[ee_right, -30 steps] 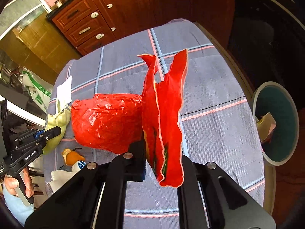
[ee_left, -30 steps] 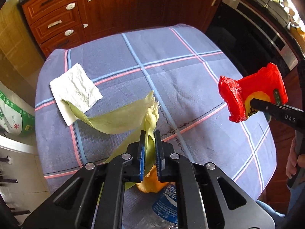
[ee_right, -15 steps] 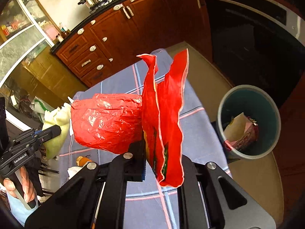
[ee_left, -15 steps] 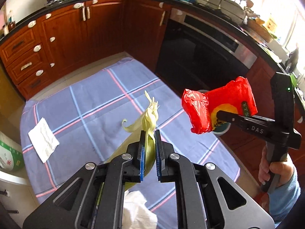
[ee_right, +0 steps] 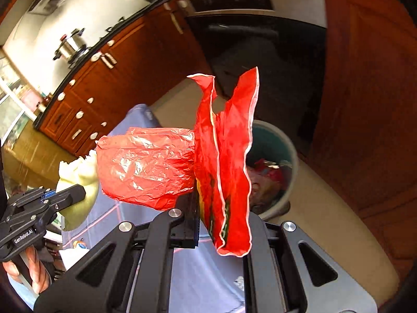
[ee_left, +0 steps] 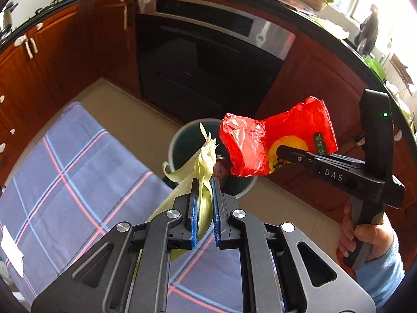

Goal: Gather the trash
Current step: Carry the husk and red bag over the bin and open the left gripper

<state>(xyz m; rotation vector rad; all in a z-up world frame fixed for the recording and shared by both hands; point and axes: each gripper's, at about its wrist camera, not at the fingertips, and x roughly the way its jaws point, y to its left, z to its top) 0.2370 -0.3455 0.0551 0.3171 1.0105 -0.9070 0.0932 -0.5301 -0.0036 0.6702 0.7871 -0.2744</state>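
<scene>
"DAS" on right gripper; "GenRobot.AI" on left gripper.

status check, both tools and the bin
Left tool shut on corn husk. Right tool shut on red wrapper. Both near trash bin on floor, already holding trash. Nothing blocking the bin.

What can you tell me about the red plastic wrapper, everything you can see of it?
The red plastic wrapper is thin, glossy, crinkled film with a pale edge seam, a yellow patch and a green label. One end is bunched to the side; the flat, torn-open part stands upright. It is off the table, clamped in the right hand-held gripper, near the bin.
</scene>
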